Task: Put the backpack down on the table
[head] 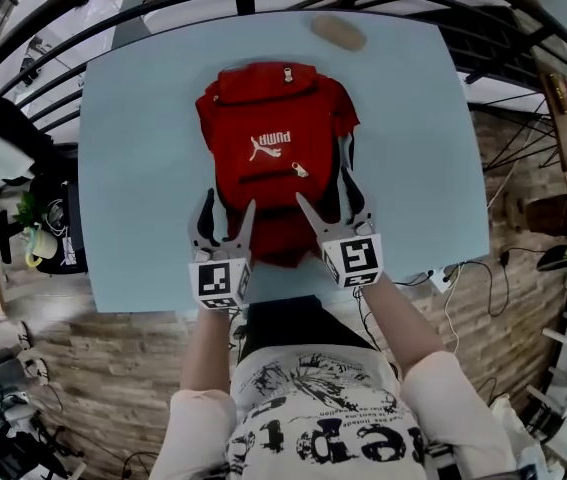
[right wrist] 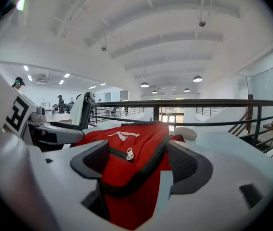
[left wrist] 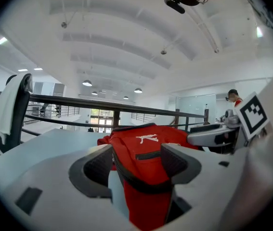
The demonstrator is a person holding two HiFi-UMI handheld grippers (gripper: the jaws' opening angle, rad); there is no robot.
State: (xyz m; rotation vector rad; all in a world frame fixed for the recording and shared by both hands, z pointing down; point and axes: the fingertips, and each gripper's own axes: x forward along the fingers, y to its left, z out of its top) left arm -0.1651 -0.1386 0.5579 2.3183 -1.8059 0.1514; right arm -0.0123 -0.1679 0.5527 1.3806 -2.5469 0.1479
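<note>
1. Left gripper [head: 228,208] and right gripper [head: 325,190], in the head view, sit at the near end of the red backpack [head: 278,138], one at each bottom corner, jaws spread in a V. The backpack lies flat on the pale table [head: 133,168], logo side up. Its top points toward the far edge, where a beige oval object [head: 339,32] rests apart from it.
2. In the left gripper view, the left gripper [left wrist: 136,165] has its jaws wide apart, and the backpack's [left wrist: 146,143] dark piping [left wrist: 141,184] runs between them. The piping seems to brush the right-hand pad, though I cannot tell if it truly touches. Nothing is pinched.
3. In the right gripper view, the right gripper [right wrist: 137,163] is equally parted. Red fabric and a zip pull [right wrist: 129,154] lie between the pads, unsqueezed.
4. Judging by this, the bag is already down and let go, so the step in hand is the release. The next move calls for drawing both grippers straight back toward the person, clear of the piping so it does not snag.
5. Only the head view shows the whole bag borne by the table. Only the gripper views show the slack between pads and fabric. The left one alone shows a chair [left wrist: 13,105] draped in white.
</note>
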